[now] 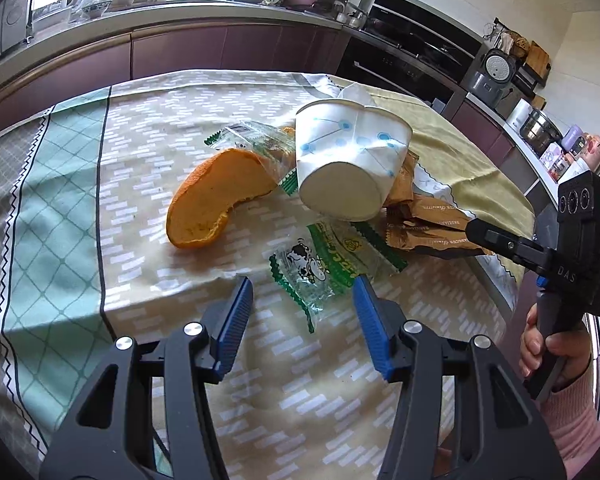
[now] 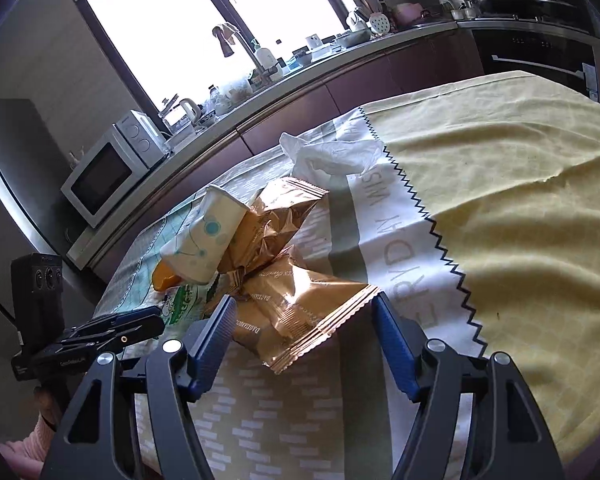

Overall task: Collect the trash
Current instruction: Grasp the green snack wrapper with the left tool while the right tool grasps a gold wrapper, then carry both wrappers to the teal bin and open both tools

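Left wrist view: your left gripper (image 1: pixel 304 312) hangs over the patterned tablecloth (image 1: pixel 148 128) with its blue pads apart and nothing pressed between them. The clear green-edged cow-print wrapper (image 1: pixel 324 268) lies flat just ahead, its near end reaching in between the fingertips, so you look lined up to take it first. Beyond it the trash sits bunched in one heap: an orange peel (image 1: pixel 208 204) curled skin-down, a second clear wrapper (image 1: pixel 260 140) draped over its far end, and a tipped paper cup (image 1: pixel 348 160) lying on its side with its base toward you, leaning on a gold snack bag (image 1: pixel 424 228). A tissue (image 1: pixel 356 94) peeks out behind the cup. To the left of the peel the cloth is bare, giving you room to sweep; on the right your right gripper (image 1: pixel 476 232) comes in over the gold bag, so that side is crowded. The table's far edge lies well behind the heap.

Right wrist view: your right gripper (image 2: pixel 304 308) has its jaws spread, straddling the near corner of the lower gold bag (image 2: pixel 300 316) without pinching it. A second crumpled gold bag (image 2: pixel 276 228) props the cup (image 2: pixel 204 244), so pulling the bags may roll it. The tissue (image 2: pixel 328 156) lies behind. The yellow cloth (image 2: pixel 520 200) to the right is open; your left gripper (image 2: pixel 140 322) crowds the left
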### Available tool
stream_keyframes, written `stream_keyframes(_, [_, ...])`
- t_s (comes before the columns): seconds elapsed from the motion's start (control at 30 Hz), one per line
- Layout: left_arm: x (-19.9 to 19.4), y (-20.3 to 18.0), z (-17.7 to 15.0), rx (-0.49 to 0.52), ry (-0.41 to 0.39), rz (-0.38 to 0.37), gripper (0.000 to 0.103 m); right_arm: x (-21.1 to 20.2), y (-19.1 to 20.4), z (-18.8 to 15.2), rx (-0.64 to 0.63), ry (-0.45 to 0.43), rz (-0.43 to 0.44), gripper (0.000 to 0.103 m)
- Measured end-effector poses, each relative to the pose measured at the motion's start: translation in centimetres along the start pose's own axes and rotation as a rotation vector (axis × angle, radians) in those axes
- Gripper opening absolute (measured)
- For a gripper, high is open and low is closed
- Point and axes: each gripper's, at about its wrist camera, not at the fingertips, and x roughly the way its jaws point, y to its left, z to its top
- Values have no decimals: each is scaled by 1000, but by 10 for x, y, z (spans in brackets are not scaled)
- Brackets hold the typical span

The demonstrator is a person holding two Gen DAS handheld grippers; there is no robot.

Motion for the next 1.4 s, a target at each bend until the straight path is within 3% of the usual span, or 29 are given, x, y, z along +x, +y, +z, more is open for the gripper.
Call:
stream_keyframes(0.07, [2, -2, 0, -1, 4, 0, 41, -1, 0, -1, 6, 1, 9, 49])
stream_keyframes(0.13, [4, -2, 1, -7, 8, -13, 27, -3, 1, -2, 10, 0, 19, 40])
stream_keyframes(0.3, [-3, -5, -2, 0, -11, -18, 15, -13, 1, -5, 6, -8, 36, 16])
stream_keyframes(0.57, [-31, -8, -12, 26, -50, -66, 11, -42, 5, -6, -7, -47, 78, 8])
stream_keyframes(0.83, [-69, 1, -27, 26, -96, -78, 11, -61, 23, -6, -40, -66, 133, 6])
stream_keyframes(1.1, [-124, 26, -42, 2, -184, -32, 11, -63, 75, 1, -141, -69, 256, 6])
stream_keyframes(1.4, [-188, 64, -65, -56, -263, 76, 11, -13, 159, -1, -236, 29, 446, 6])
